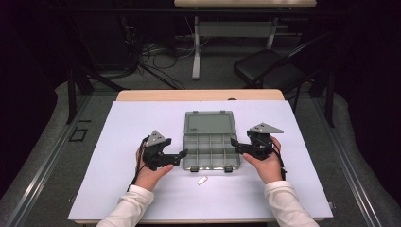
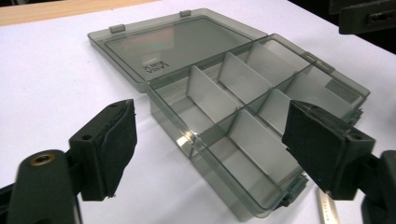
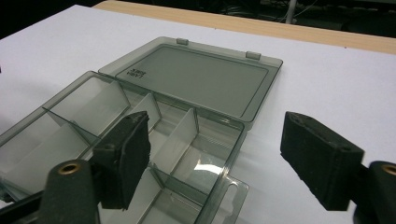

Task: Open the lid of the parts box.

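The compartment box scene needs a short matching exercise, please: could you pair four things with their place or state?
Things:
1. compartment box
2. lid
3. small white piece
4. left tool

Places or states:
A. lying on the white sheet in front of the box
B. folded back flat behind the tray
C. jaws apart with nothing between them, beside the box's left side
D. open, with empty divided cells

Pairs: 1-D, 2-B, 3-A, 4-C

Light: bright overhead on white bench (image 1: 142,189), room behind dark | Shadows: soft, faint | Glare: small glint inside clear box (image 3: 203,165) | Focus: high view slightly soft; near jaws mildly blurred
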`<move>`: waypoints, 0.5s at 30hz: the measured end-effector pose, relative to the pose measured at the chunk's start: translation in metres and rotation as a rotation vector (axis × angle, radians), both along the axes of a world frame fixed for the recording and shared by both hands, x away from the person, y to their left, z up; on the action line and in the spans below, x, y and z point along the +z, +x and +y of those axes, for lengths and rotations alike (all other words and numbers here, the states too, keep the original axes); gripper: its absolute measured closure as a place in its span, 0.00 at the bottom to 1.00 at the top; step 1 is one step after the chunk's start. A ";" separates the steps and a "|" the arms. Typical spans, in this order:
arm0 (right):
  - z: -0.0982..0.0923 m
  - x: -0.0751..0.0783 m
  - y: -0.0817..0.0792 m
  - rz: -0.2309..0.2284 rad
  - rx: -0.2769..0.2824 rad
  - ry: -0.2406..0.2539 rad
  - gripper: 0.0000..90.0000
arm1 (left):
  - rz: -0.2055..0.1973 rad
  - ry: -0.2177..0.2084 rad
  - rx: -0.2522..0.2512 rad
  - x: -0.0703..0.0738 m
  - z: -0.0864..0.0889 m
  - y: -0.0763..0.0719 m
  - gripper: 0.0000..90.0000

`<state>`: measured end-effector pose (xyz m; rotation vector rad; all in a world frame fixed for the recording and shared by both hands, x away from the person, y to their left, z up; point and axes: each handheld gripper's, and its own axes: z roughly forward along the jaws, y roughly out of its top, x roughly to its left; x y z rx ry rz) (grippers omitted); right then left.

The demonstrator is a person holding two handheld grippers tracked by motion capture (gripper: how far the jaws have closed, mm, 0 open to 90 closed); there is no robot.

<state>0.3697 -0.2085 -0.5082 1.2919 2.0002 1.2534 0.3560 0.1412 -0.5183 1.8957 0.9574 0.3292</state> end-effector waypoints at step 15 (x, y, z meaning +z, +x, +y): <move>0.001 -0.001 0.000 0.005 0.003 -0.002 0.20 | -0.032 -0.009 -0.028 0.006 -0.007 -0.009 0.17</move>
